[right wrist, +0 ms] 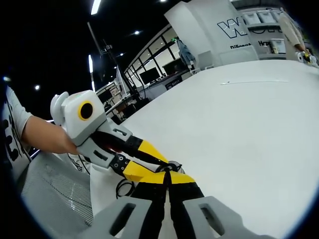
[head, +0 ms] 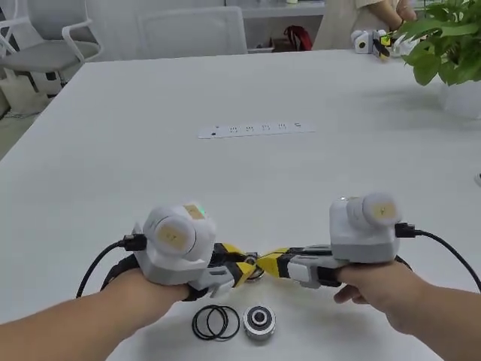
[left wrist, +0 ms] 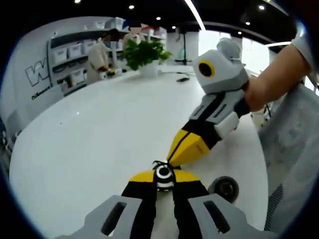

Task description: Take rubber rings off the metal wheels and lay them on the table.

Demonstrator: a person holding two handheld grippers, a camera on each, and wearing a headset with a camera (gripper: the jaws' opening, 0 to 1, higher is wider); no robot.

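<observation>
My left gripper (head: 244, 272) and right gripper (head: 269, 265) meet tip to tip near the table's front edge. Between them is a small metal wheel (head: 256, 269). In the left gripper view my left gripper (left wrist: 163, 179) is shut on that wheel (left wrist: 163, 172), and the right gripper (left wrist: 175, 158) comes in from the right with its jaws closed on the thin black rubber ring (left wrist: 158, 163) at the wheel's rim. The right gripper (right wrist: 168, 175) touches the wheel (right wrist: 174, 166). Loose black rings (head: 216, 322) and a second wheel (head: 259, 322) lie on the table in front.
A white power strip (head: 255, 129) lies mid-table on the white table (head: 150, 173). A potted plant (head: 443, 37) stands at the far right corner, with a person's hand and other grippers (head: 379, 41) beside it. Office chairs (head: 45, 45) stand beyond the far left edge.
</observation>
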